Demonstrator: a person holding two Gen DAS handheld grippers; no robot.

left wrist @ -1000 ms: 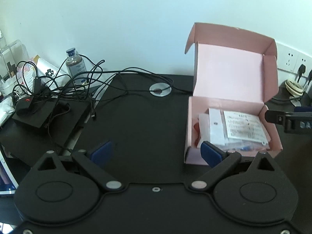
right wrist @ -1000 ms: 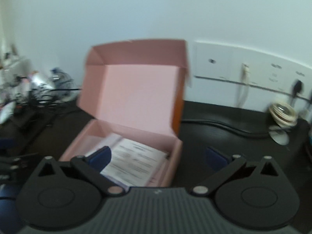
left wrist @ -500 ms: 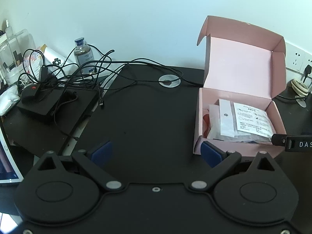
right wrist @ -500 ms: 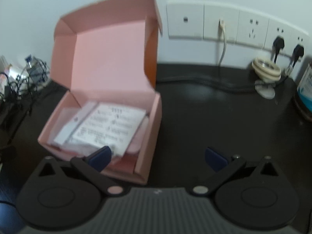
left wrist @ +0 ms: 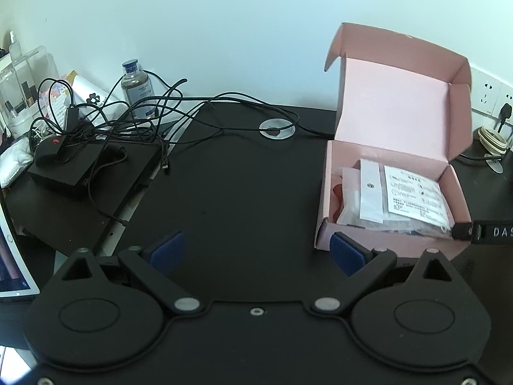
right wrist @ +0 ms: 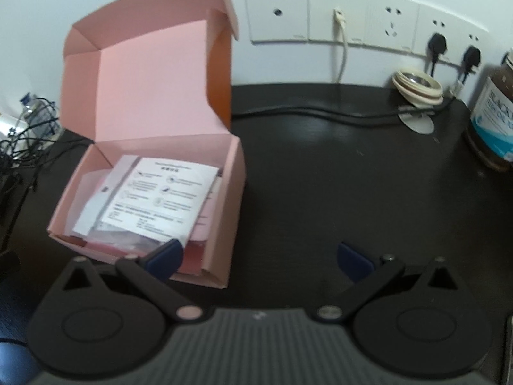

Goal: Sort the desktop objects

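Left wrist view: looked forward and slightly down over the black desk (left wrist: 243, 192), facing the pale wall; the tangle of cables (left wrist: 128, 118) sat far left, the pink box (left wrist: 388, 173) to the right.
Right wrist view: looked from the box's right side toward the wall sockets (right wrist: 362, 19), closer to the pink box (right wrist: 154, 147) (somewhat blurred).
Nearness: both cameras sat low above the desk, each with its own gripper's blue pads in the bottom foreground.
Shared part: the open box with its white leaflet (left wrist: 416, 195) (right wrist: 166, 192), the desk, and the sockets at the left view's right edge.
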